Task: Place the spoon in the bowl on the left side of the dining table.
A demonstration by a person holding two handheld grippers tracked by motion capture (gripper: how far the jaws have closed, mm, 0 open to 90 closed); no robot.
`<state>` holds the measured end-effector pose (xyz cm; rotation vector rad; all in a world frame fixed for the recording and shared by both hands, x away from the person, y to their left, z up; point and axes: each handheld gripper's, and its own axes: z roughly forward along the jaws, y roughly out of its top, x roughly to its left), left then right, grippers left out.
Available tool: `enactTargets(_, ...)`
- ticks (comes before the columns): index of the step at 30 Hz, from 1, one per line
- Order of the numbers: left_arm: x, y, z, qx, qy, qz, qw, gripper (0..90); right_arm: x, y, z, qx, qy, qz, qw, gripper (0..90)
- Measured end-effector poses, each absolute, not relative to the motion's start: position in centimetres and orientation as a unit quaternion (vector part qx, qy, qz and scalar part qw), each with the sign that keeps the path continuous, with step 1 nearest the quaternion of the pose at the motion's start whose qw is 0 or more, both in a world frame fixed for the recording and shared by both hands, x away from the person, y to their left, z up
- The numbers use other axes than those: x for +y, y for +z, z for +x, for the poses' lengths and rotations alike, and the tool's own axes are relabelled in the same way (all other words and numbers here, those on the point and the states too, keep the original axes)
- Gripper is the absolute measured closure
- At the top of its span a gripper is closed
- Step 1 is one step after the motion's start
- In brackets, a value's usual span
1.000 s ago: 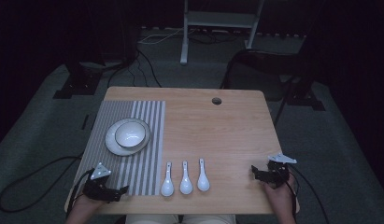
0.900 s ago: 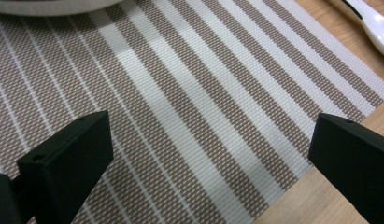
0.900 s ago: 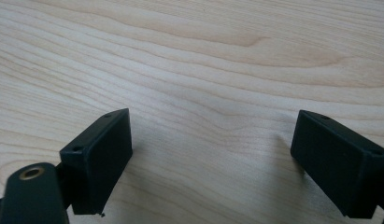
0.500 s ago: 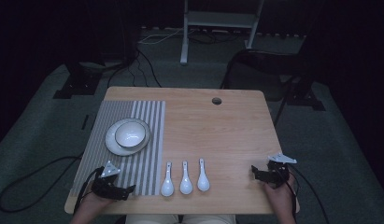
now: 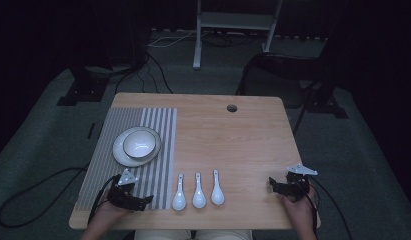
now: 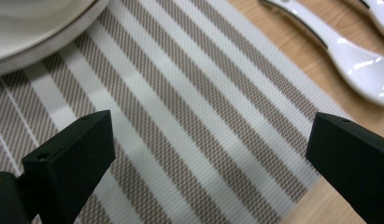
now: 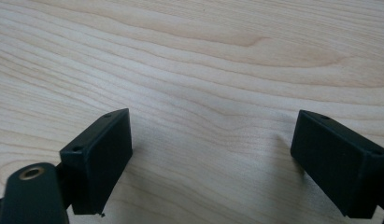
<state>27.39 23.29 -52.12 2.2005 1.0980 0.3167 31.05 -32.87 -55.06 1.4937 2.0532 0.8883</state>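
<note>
Dim room, wooden table (image 5: 243,140) laid for a meal.
Left gripper (image 5: 143,201) spread wide over striped placemat (image 5: 100,165), angled toward nearest spoon (image 5: 179,199) beside it; right gripper (image 5: 273,184) released, parked clear.

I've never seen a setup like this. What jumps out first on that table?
Three white ceramic spoons lie side by side near the table's front edge, handles pointing away from the person. To their left, a white bowl sits on a plate on a striped placemat. A hand at each front corner holds black tongs: the left tongs over the placemat, the right tongs on bare wood, both open.
</note>
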Motion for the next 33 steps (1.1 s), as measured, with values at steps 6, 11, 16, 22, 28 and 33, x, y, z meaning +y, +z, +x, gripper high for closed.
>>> enactTargets(6,22.4,-51.6,27.8,0.409,0.114,0.842,0.333,1.4,-32.9,-55.1,31.0,0.744,0.322,0.541,0.224,12.0)
enactTargets(11,21.2,-51.2,28.2,0.398,0.112,0.847,0.333,1.4,-32.9,-55.1,31.0,0.744,0.322,0.541,0.224,12.0)
enactTargets(16,20.0,-50.9,28.6,0.387,0.107,0.852,0.336,1.4,-32.9,-55.1,31.0,0.744,0.322,0.541,0.224,12.0)
enactTargets(22,18.5,-50.6,29.1,0.375,0.104,0.857,0.337,1.4,-32.9,-55.1,31.1,0.744,0.322,0.541,0.224,12.0)
enactTargets(28,17.3,-50.4,29.6,0.367,0.095,0.861,0.338,1.4,-32.9,-55.1,31.1,0.744,0.322,0.541,0.224,12.0)
enactTargets(33,16.2,-50.2,29.9,0.360,0.093,0.864,0.339,1.4,-32.9,-55.1,31.1,0.744,0.322,0.541,0.224,12.0)
